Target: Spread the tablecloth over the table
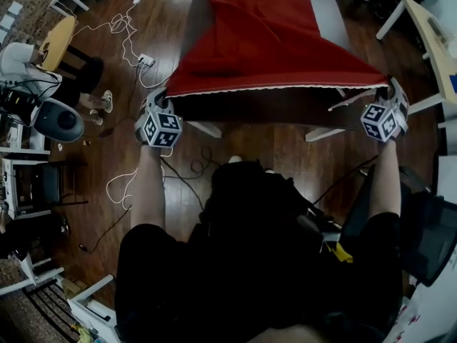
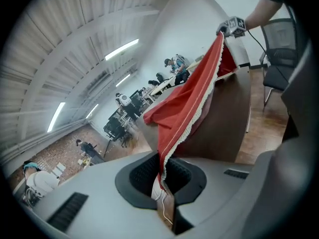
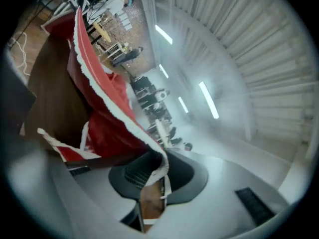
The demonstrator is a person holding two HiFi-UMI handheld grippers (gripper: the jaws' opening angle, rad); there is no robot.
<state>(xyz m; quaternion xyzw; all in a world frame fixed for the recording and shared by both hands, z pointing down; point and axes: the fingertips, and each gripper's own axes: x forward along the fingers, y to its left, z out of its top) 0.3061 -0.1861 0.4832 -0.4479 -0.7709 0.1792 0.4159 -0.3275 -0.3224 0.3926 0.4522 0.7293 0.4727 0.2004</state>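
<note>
A red tablecloth (image 1: 264,41) with a white lace hem hangs stretched between my two grippers above the near end of a long dark table (image 1: 335,9). Its far part lies bunched on the tabletop. My left gripper (image 1: 161,98) is shut on the near left corner; in the left gripper view the hem (image 2: 172,148) runs down into the closed left gripper (image 2: 162,179). My right gripper (image 1: 393,91) grips the near right corner; in the right gripper view the hem (image 3: 158,166) is pinched in the right gripper (image 3: 157,177). The left gripper view also catches the right gripper (image 2: 232,26) at the cloth's far corner.
A white power strip (image 1: 146,60) and loose cables lie on the wooden floor at the left. A seated person (image 1: 25,66) and white furniture are at the far left. A black office chair (image 1: 428,234) stands at my right, and a pale table (image 1: 432,38) beyond it.
</note>
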